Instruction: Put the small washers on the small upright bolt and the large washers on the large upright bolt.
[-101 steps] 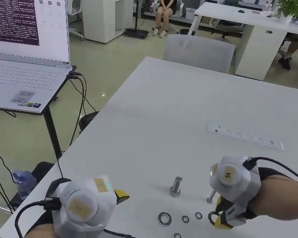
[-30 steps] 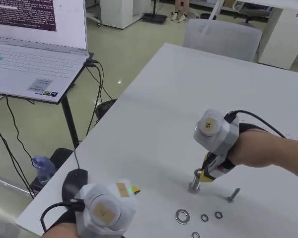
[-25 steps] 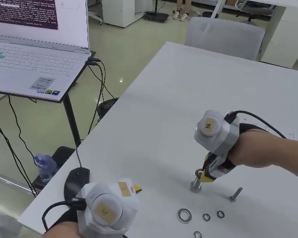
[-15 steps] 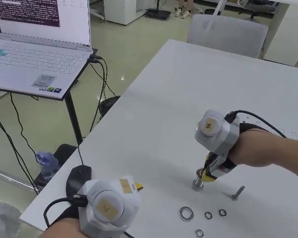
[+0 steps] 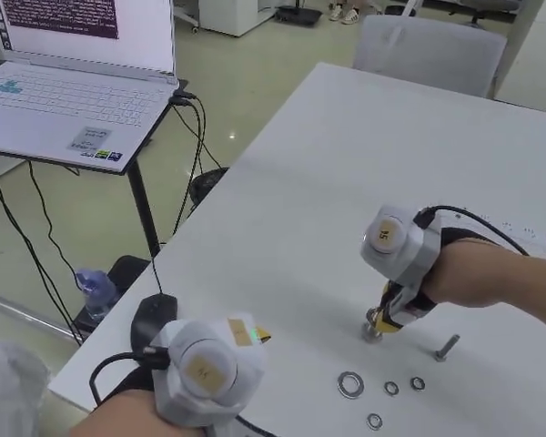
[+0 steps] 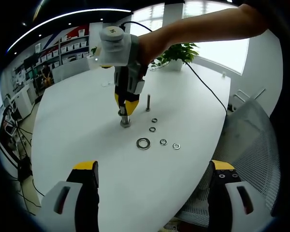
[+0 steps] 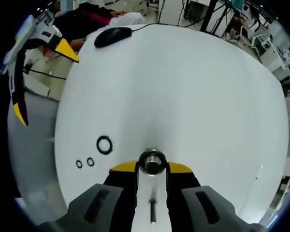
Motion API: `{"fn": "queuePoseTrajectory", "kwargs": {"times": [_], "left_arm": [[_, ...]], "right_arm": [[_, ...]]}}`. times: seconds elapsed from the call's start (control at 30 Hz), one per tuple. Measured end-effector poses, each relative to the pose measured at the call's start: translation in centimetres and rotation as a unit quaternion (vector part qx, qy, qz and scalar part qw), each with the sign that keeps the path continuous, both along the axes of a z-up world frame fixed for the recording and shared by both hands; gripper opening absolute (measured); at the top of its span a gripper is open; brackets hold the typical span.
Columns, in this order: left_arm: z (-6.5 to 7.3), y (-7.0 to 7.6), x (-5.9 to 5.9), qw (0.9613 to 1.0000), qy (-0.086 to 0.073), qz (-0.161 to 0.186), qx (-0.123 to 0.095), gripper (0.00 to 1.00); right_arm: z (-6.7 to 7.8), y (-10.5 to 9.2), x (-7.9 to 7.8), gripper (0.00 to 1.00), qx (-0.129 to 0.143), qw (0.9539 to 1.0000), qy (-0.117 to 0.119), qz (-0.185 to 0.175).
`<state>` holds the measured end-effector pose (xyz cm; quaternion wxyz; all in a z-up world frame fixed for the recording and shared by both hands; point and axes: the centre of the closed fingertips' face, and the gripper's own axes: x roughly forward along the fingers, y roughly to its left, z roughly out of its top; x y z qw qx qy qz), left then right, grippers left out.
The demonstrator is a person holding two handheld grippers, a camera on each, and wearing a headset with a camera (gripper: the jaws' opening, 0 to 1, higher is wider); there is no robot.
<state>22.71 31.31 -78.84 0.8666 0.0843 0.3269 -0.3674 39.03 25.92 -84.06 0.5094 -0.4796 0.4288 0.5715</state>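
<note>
In the head view the right gripper [image 5: 380, 325] points down with its yellow tips at the top of the large grey steel bolt [image 5: 372, 333], so the step in hand looks like seating a large washer there. A large flat steel washer [image 5: 350, 384] and small steel ring washers [image 5: 391, 388] lie loose just nearer the person than its tips, and the thin small steel bolt [image 5: 446, 347] is just to their right. In the left gripper view the left gripper [image 6: 154, 166] holds its jaws wide apart and empty, well back from the work. Ahead of it the large bolt stands hex head down, its long axis vertical and its threaded end up between the right gripper's tips. In the right gripper view the jaws sit close on either side of the bolt's round top; I cannot tell whether they pinch a washer or the bolt itself. The next move probably calls for releasing, lifting straight up along the bolt's axis, then fetching the loose large washer.
</note>
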Motion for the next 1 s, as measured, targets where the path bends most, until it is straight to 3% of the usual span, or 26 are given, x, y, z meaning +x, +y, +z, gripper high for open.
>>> {"fn": "queuePoseTrajectory", "kwargs": {"times": [0.63,1.0], "left_arm": [[-0.1,0.1,-0.3,1.0,0.001,-0.001,0.001,0.93],[-0.3,0.5,-0.4,1.0,0.005,0.0,0.004,0.91]], "right_arm": [[-2.4,0.0,-0.3,0.22,-0.01,0.9999,0.004,-0.011],[-2.8,0.0,-0.3,0.22,-0.01,0.9999,0.002,-0.013]]}}
